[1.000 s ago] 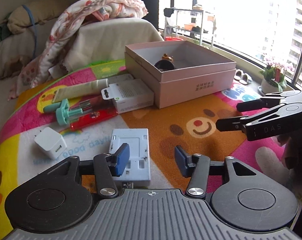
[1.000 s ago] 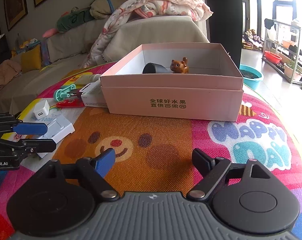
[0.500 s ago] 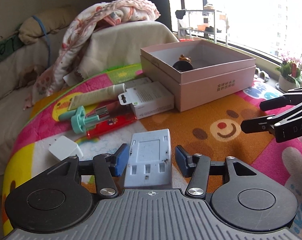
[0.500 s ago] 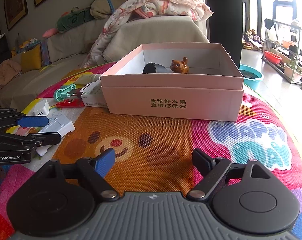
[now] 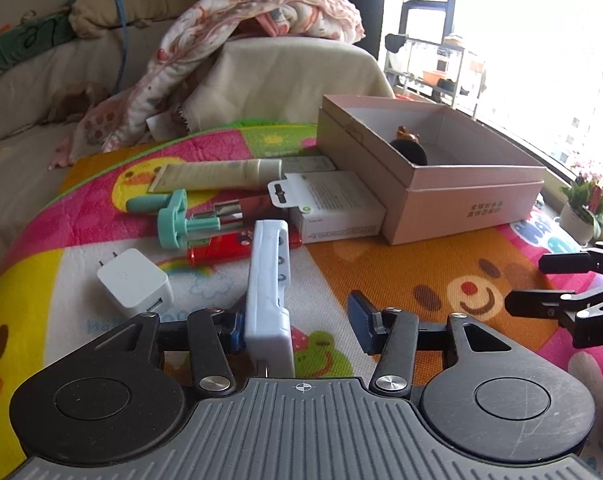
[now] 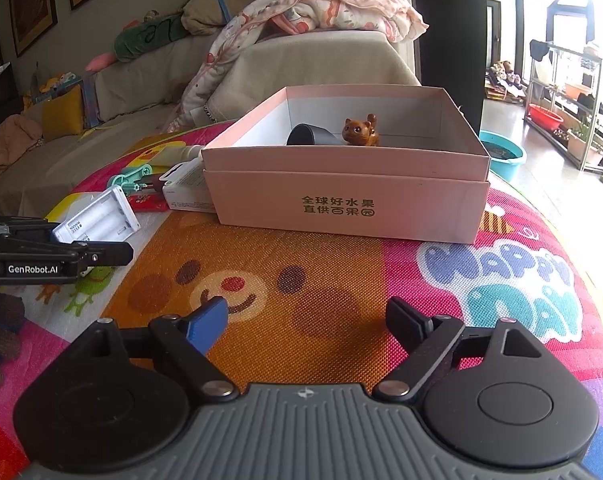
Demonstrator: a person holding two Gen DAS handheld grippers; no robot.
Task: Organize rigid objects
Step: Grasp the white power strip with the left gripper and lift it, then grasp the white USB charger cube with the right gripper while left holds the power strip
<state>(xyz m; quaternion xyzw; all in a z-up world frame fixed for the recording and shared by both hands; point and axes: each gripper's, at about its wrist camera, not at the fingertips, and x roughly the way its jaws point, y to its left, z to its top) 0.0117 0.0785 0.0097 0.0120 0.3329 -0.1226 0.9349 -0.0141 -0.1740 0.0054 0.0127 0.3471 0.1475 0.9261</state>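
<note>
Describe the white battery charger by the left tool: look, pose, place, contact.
The white battery charger is a flat rectangular case of matte, plastic-looking material; the right wrist view shows ribbed battery slots on its open face. It is tipped up on its long edge, leaning against the blue pad on one side of the left tool, the other pad clear of it. Whether its bottom edge touches the mat is hidden.

The left hand-held gripper (image 5: 299, 322) hides its left pad behind the white battery charger (image 5: 268, 284), so contact there cannot be judged. In the right wrist view this gripper is cut off by the left edge. The pink box (image 6: 347, 196) hides the lower part of the brown animal figurine (image 6: 360, 132) and most of the dark cup (image 6: 305, 135). The box also covers part of the white carton (image 6: 183, 190). Print on the carton is too small to read. Outside the window everything is washed out by glare.
</note>
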